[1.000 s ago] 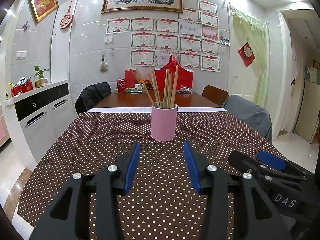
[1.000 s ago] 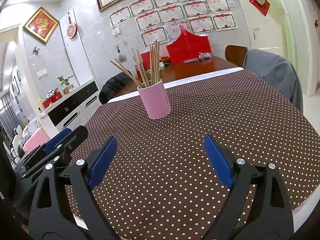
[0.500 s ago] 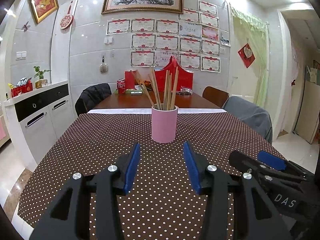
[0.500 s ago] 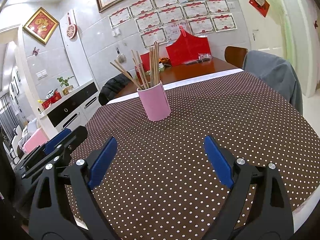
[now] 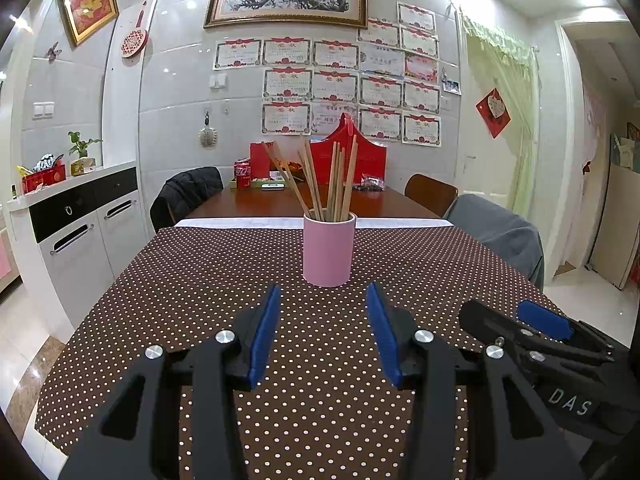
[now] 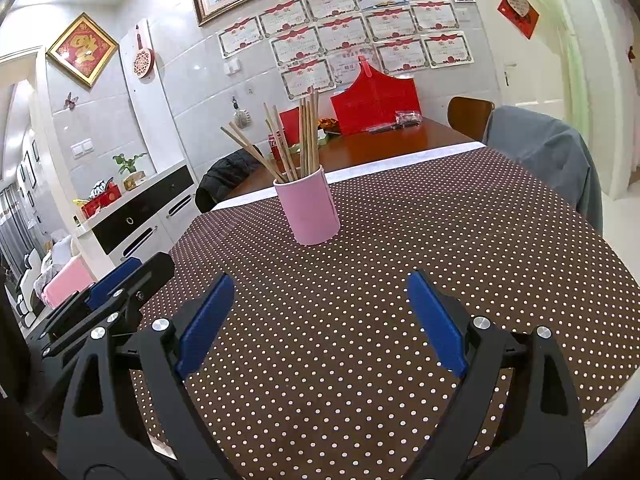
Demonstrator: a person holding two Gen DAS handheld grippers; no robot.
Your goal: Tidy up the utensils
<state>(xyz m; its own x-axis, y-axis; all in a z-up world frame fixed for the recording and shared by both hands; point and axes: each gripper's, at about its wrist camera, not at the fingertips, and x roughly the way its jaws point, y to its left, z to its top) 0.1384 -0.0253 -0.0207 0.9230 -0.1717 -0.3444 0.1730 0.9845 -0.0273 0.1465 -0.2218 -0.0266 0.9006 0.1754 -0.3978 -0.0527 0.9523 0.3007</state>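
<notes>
Tablecloth, cup (both unmoved)

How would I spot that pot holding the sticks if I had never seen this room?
Find the long table under the brown cloth with white dots. Near its middle, beyond both grippers, stands a plain pink cup with wooden chopsticks fanning out of its top. It is the only thing standing on the dotted cloth.

The pink cup hides the lower ends of the chopsticks.
</notes>
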